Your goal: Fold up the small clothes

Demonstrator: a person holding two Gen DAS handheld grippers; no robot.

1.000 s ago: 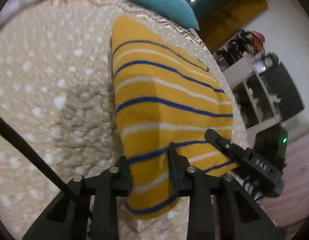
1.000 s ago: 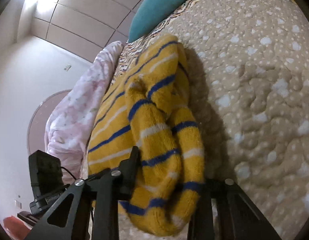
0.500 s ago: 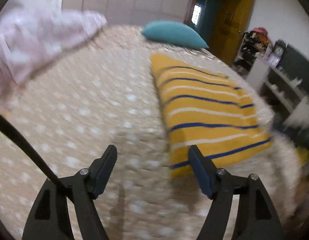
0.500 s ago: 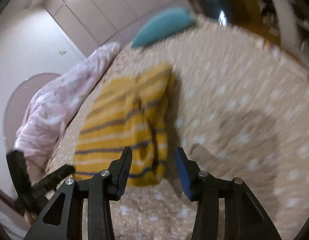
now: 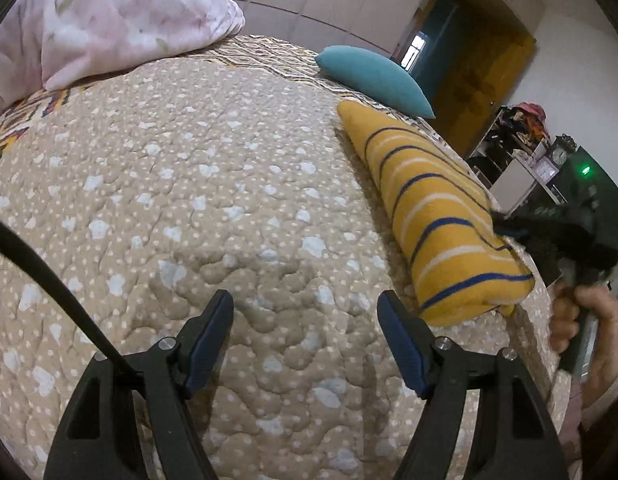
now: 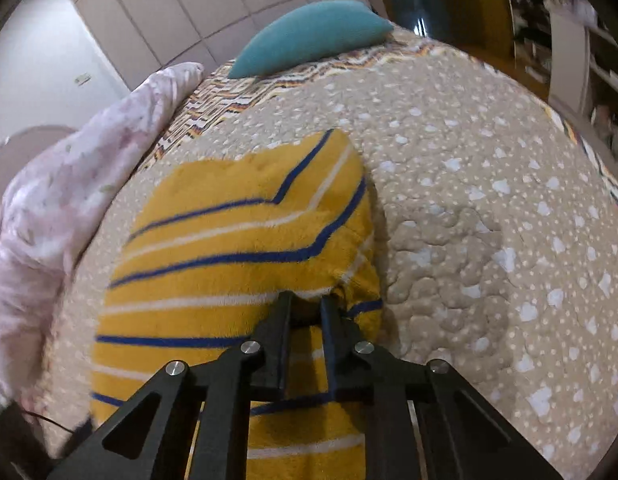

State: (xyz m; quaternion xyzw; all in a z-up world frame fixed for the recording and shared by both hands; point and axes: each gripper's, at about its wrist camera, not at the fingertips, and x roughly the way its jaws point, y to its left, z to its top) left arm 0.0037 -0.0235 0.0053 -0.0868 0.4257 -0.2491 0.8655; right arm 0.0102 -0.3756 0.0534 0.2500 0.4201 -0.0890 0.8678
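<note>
Spreading across both views is the beige quilted bedspread [image 5: 197, 216], dotted with pale spots and puckered into soft ridges, and it carries everything else in sight. Up at the far left of the bed lies a bunched pink floral duvet [image 5: 109, 20], and a strip of zigzag-patterned sheet [image 6: 245, 96] shows beyond the quilt's edge. On the right side of the bed sits the folded yellow sweater [image 6: 237, 248] with blue and white stripes, lying flat on the quilt near its edge, one fold doubled over along its right side. Behind it, at the head of the bed, rests a teal pillow [image 5: 373, 76], clear of the sweater in the right wrist view. Now the tools: the left gripper [image 5: 305, 336] hangs over bare quilt with its blue-padded jaws standing wide apart and nothing between them, the sweater just off to its right. The right gripper [image 6: 305, 304] has just been closing, and its black jaws stand narrow with the sweater's near folded edge bunched up between the tips, pinched in a tight grip. In the left wrist view the person's right hand [image 5: 589, 328] is seen at the bed's edge, wrapped round that gripper's handle, blurred.
</note>
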